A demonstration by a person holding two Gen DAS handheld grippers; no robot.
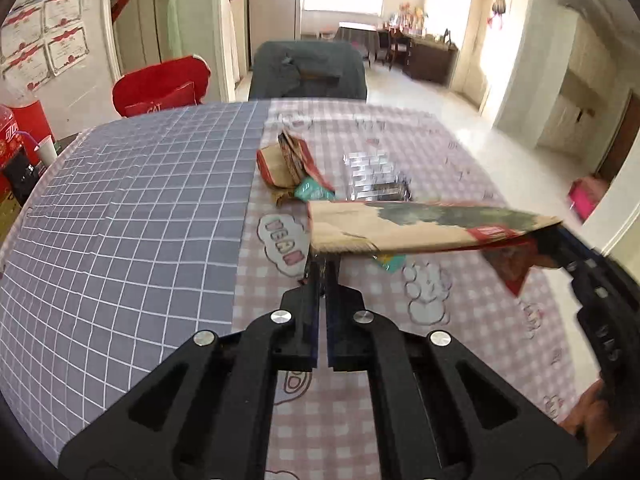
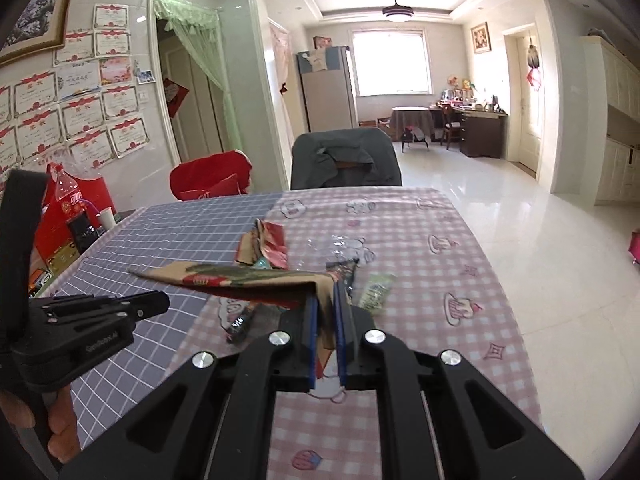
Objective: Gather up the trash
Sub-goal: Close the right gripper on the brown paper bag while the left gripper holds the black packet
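A long torn cardboard piece [image 1: 420, 226], brown with red and dark print, hangs above the table between both grippers. My left gripper [image 1: 323, 264] is shut on its left end. My right gripper [image 2: 326, 292] is shut on its other end [image 2: 256, 280]; that gripper also shows at the right of the left wrist view [image 1: 592, 276]. Beyond lie a crumpled red-brown carton [image 1: 286, 164], a teal wrapper [image 1: 314, 189] and clear crinkled plastic [image 1: 376, 176]. A pale green wrapper [image 2: 376, 290] and a dark wrapper [image 2: 240, 324] lie near my right gripper.
The table has a grey grid cloth [image 1: 132, 220] on the left and a pink checked cloth [image 2: 432, 264] on the right. A grey-covered chair [image 2: 346, 158] and a red-covered chair [image 2: 212, 180] stand at the far edge. A white cup [image 2: 107, 217] and red boxes stand left.
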